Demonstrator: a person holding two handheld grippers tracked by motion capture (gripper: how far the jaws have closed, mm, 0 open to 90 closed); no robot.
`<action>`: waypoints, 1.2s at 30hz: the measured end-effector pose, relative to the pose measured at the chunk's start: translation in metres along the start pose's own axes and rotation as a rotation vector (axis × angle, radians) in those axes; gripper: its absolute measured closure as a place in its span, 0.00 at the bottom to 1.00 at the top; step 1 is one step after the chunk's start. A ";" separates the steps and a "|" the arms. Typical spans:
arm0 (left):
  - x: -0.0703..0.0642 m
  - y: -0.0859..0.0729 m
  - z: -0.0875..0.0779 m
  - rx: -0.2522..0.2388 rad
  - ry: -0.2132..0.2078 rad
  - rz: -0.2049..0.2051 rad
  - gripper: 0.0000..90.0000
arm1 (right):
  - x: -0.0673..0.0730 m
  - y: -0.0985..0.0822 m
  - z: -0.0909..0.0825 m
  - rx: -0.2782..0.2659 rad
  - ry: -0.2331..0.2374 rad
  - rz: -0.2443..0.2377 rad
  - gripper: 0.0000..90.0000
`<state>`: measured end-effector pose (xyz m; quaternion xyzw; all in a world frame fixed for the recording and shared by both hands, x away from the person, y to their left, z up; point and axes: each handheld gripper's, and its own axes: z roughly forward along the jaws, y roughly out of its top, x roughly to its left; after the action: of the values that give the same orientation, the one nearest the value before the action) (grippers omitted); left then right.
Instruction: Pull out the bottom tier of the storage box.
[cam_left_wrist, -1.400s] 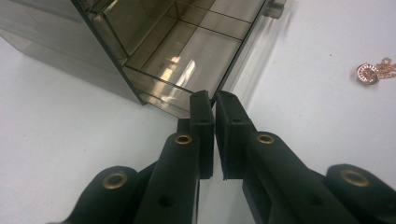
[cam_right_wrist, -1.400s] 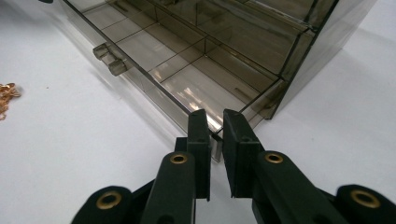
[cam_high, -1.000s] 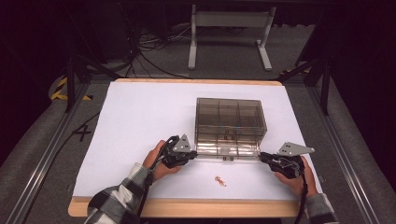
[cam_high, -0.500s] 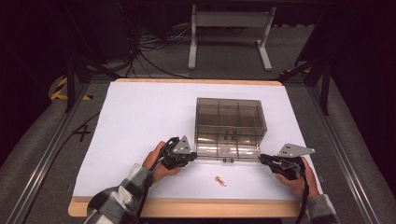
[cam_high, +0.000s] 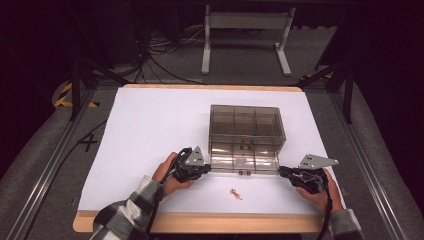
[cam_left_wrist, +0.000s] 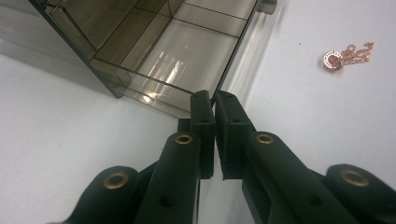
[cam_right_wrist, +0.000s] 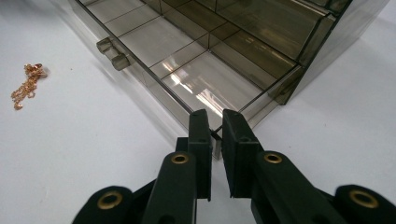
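Left gripper (cam_left_wrist: 214, 100): jaws nearly together, pinching the thin front wall of the pulled-out drawer (cam_left_wrist: 187, 60) at its left near corner. The wall edge runs into the narrow slit between the black pads. Right gripper (cam_right_wrist: 214, 119): jaws likewise drawn close, clamped on the same front wall at the drawer's right near corner.

High view: the left gripper (cam_high: 204, 169) and right gripper (cam_high: 281, 171) point inward toward each other, level with the table, one at each end of the drawer front (cam_high: 244, 169). Left hand (cam_high: 167, 175) wraps its gripper body from the near-left; the forearm in a plaid sleeve (cam_high: 125, 217) comes in diagonally from the near edge. Right hand (cam_high: 320, 192) grips from behind, wrist angled in from the near-right. A grey three-cornered plate sits on top of each gripper.

Materials: the drawer belongs to a smoked, translucent plastic box (cam_high: 246, 127), rectangular, with compartments showing through its top. Drawer floor is glossy, divided by thin partitions, with two small stub handles (cam_right_wrist: 113, 52) on its front. The box stands right of centre on a matte white sheet (cam_high: 150, 130) over a wooden-edged table (cam_high: 200, 222).

A small rose-gold chain with a round pendant (cam_high: 235, 193) lies loosely heaped on the sheet, near of the drawer front, between the two grippers and apart from both.
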<state>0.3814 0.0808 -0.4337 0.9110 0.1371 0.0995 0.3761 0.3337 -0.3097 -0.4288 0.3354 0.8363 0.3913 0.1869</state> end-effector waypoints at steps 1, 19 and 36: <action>0.000 0.000 0.000 0.000 0.002 0.001 0.96 | 0.000 0.000 0.000 0.001 0.000 0.000 0.93; -0.001 0.000 0.000 0.001 -0.001 0.004 0.96 | 0.000 0.000 -0.002 0.007 0.008 -0.001 0.93; 0.001 -0.003 -0.023 -0.131 0.063 -0.013 0.90 | -0.003 0.000 -0.015 -0.058 -0.026 0.021 0.91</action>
<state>0.3754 0.0984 -0.4199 0.8799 0.1478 0.1345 0.4311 0.3266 -0.3201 -0.4194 0.3438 0.8185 0.4130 0.2033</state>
